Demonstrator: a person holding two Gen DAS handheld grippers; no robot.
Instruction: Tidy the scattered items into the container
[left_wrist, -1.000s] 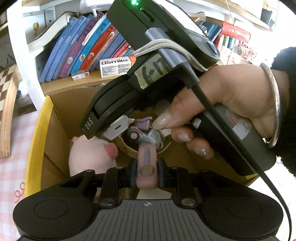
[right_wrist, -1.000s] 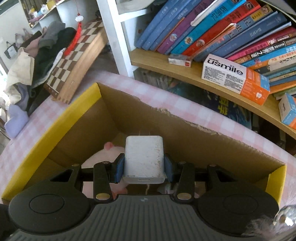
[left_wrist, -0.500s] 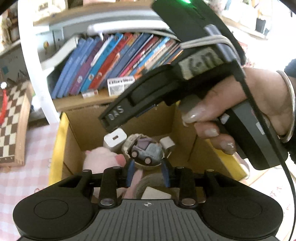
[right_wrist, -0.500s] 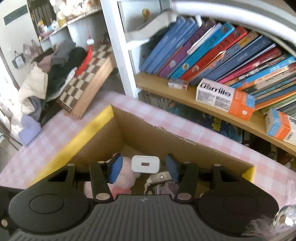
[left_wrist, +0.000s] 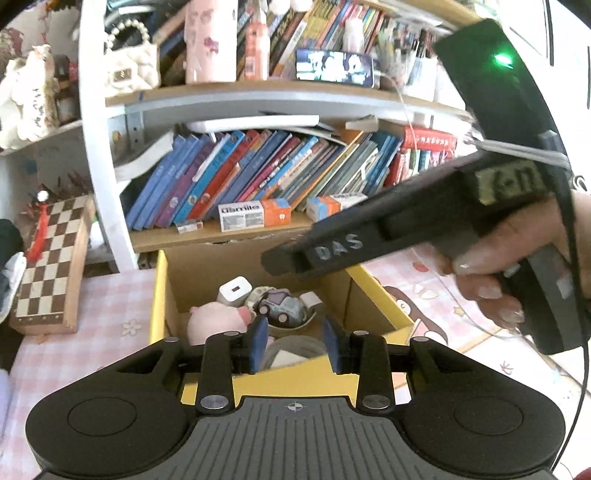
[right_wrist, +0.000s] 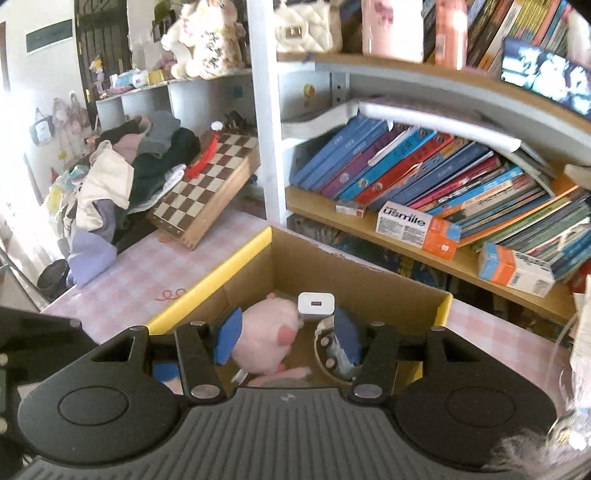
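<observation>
Drop-off step looks done: both tongs, left (left_wrist: 295, 345) & right (right_wrist: 286, 341), have just been opening, nothing between pads, above the cardboard box (left_wrist: 158, 295). Charger (right_wrist: 316, 305), pink plush (right_wrist: 267, 339), toy car (left_wrist: 280, 308) lie inside. Next, prob.: find any leftover bits on the surface (right_wrist: 155, 269), approach w/ jaws wide.

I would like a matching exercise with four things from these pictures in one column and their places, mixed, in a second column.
Things:
1. white charger
2. usmile box
3. chessboard
4. pink plush toy

Places:
A. on the wooden shelf, in front of the leaning books
B. leaning near the white shelf post, outside the box
C. in the cardboard box, at the back wall
D. in the cardboard box, in the part nearer the camera

Pairs: 1-C, 2-A, 3-B, 4-D
</observation>
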